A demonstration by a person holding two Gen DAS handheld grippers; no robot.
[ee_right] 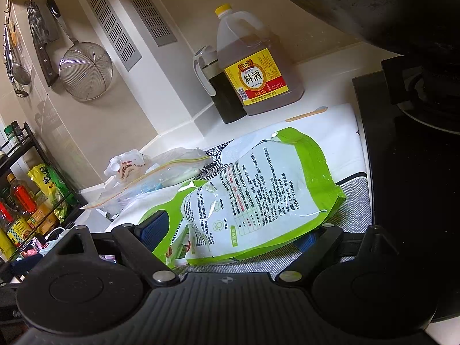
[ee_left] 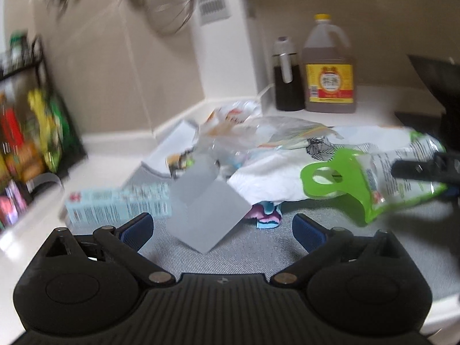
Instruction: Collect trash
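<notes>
Right tongs (ee_right: 230, 230) are clamped on the green-and-white pouch (ee_right: 258, 189), blue pads pinching its lower corner from both sides, so it sticks out ahead of them over the grey mat (ee_right: 353, 192). Gripping the edge keeps the flat, floppy pack from folding, I'd guess. Left tongs (ee_left: 222, 227) are spread wide, holding nothing, aimed at a grey card (ee_left: 207, 212) sitting just ahead between the pads; likely my next pick. Left of that card lies a pale blue carton (ee_left: 115, 204), past it a small colourful wrapper (ee_left: 267, 215), then the main trash heap: clear zip bag (ee_left: 258, 132) on a white printed bag (ee_left: 276, 178). Left view is motion-blurred but shows what the right view misses: card, carton, wrapper, plus the pouch's handle cutout (ee_left: 327, 178) hanging off to the right with the other tongs' dark tip on it. Right view is sharp and adds the pouch's printed back, a wooden stick (ee_right: 306, 115) far ahead on the surface, and the black hob (ee_right: 402, 172) to the right. Cooking wine jug (ee_right: 256, 72) and dark sauce bottle (ee_right: 221, 92) stand at the back wall, not trash in my judgement. No bin in either view.
</notes>
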